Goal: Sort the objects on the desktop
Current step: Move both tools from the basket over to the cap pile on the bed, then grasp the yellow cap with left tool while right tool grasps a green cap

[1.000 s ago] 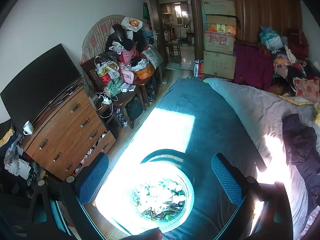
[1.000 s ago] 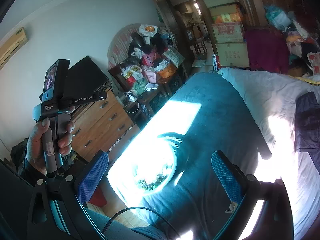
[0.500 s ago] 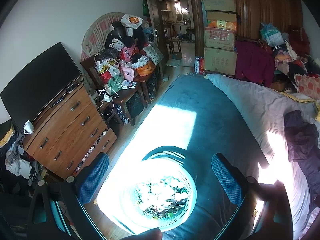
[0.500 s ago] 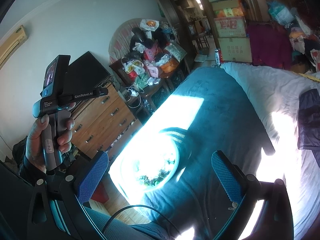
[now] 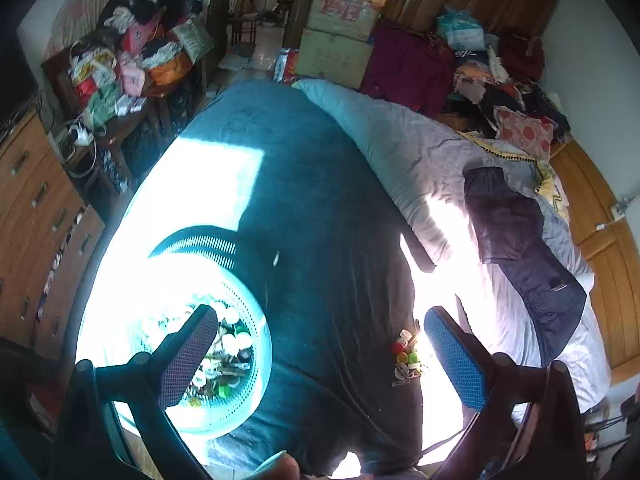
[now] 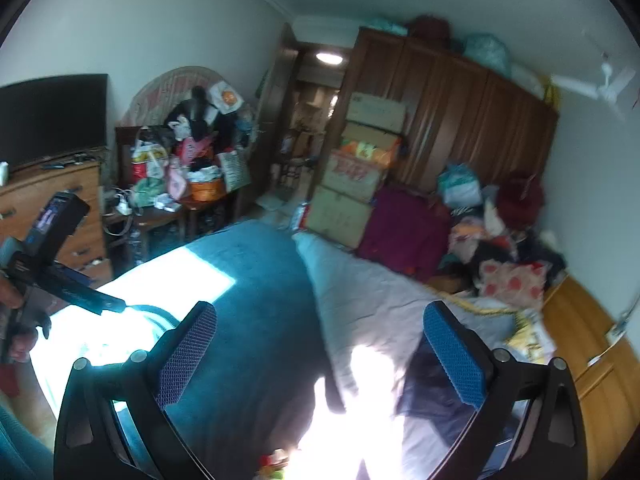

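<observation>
On the teal blanket (image 5: 320,208) that covers the near side of the bed, a round pale-green perforated basket (image 5: 244,400) sits in a patch of hard sunlight, holding a jumble of small things: white caps, green bits, dark clips; the glare washes out much of it. Well apart from the basket, toward the right, a small cluster of loose items (image 5: 405,354) lies on the blanket at the edge of another sunlit strip: a red cap, a yellow-green one, a white piece and a metal clip. The left tongs (image 5: 320,356) hang above the blanket with both blue-padded fingers spread wide and nothing between them; the left finger overlaps the basket in the wrist view, the right finger stands just beside the cluster. The right tongs (image 6: 320,356) are likewise spread wide and empty, pointed higher across the room, with the blanket and a grey quilt (image 6: 372,300) below. At the left edge of that view a hand (image 6: 16,320) grips the handle of the other device. A dark jacket (image 5: 520,248) lies on the quilt. Beyond the bed stand stacked cardboard boxes (image 6: 360,184), a brown wardrobe (image 6: 460,120), a wooden dresser (image 5: 36,216) and a cluttered side table (image 6: 168,204).
</observation>
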Motion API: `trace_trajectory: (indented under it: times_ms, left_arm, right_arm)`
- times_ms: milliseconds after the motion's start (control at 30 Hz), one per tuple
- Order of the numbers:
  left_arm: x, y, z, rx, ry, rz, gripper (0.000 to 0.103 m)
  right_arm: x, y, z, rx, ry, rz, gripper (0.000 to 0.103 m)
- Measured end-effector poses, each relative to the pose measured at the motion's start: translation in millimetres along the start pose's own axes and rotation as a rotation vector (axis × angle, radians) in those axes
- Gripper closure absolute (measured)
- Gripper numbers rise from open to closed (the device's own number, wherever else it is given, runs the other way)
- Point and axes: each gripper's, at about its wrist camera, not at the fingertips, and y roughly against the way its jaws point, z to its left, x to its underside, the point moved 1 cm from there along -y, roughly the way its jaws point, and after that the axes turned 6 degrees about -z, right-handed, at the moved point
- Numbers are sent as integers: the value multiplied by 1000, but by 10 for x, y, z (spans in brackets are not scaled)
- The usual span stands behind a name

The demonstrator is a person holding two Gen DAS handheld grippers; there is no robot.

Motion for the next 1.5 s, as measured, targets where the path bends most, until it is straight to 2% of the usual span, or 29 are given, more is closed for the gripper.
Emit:
trace_trajectory:
  times_ms: [67,133,167,200,233,300,367,467,500,533,633,700,767,800,900,967,1000,1067,1100,1133,1167,1233,1300,1367,1500]
  left_arm:
    - [-206,276,-177,12,-68,-157,0]
    - [-378,715,-416,6,-164,-423,0]
    - [-430,880,-531,-17,-201,-531,0]
    - [-492,980,-634,-19,-228,-585,0]
    - [-559,1038,-720,9,-247,-601,0]
    - [-629,1051,-873,98,-263,-612,0]
    - [-633,940,-1046,164,-290,-565,0]
    - [-473,427,-1434,308,-341,-432,0]
    - [-359,150,-1523,329,-343,-368,0]
    - [-200,-177,-1628,321,-357,-288,0]
    - [558,-1312,-1955,261,-464,0,2]
    - [1155,-1979,-2077,250,-479,177,10]
    - [1782,-2478,-2222,267,-510,292,11]
    - [2039,-2687,-2354,290,-540,331,12]
    - [2650,-3136,-2792,471,-589,468,16]
    - [2896,-3332,-3087,536,-660,465,16]
    - [2977,-3390,-3172,530,-720,437,16]
    - [3123,-3609,-3193,430,-827,387,16]
    - [3151,-3734,-3111,378,-839,398,11]
    - [3102,-3814,-2964,379,-793,411,8]
    - [3031,-3840,-2831,339,-768,397,8]
    - [2875,-3832,-2525,210,-761,361,8]
    - [2651,-3741,-2131,127,-638,344,8]
    - [2474,-3577,-1807,117,-496,335,8]
    - [2436,-3311,-1584,90,-422,304,8]
  right_arm:
    - [-105,14,-135,47,20,-27,0]
    - [-212,68,-293,59,6,-70,0]
    - [-280,131,-367,88,7,-109,0]
    - [-346,201,-427,138,13,-157,0]
    - [-425,283,-454,187,22,-207,0]
    - [-486,395,-549,209,25,-297,0]
    - [-390,401,-631,152,31,-331,0]
    - [-202,242,-720,113,-9,-217,0]
    - [-71,197,-732,86,-37,-176,0]
    - [78,161,-742,73,-61,-122,0]
    - [722,-15,-753,27,-126,93,0]
    - [1223,-17,-759,4,-202,231,0]
    - [1769,-4,-692,-3,-245,361,0]
    - [2006,39,-670,0,-253,419,0]
    - [2810,88,-561,6,-295,560,0]
    - [3281,207,-580,6,-357,623,0]
    - [3480,224,-604,12,-390,655,0]
    - [3925,225,-623,38,-449,714,0]
    - [4071,206,-643,35,-493,746,0]
    - [4216,139,-682,18,-539,769,0]
    - [4298,101,-753,10,-578,777,0]
    - [4342,9,-836,11,-610,782,0]
    - [4345,-30,-822,-8,-600,757,0]
    - [4307,-115,-788,-33,-573,745,0]
    - [4359,-325,-603,-87,-552,756,0]
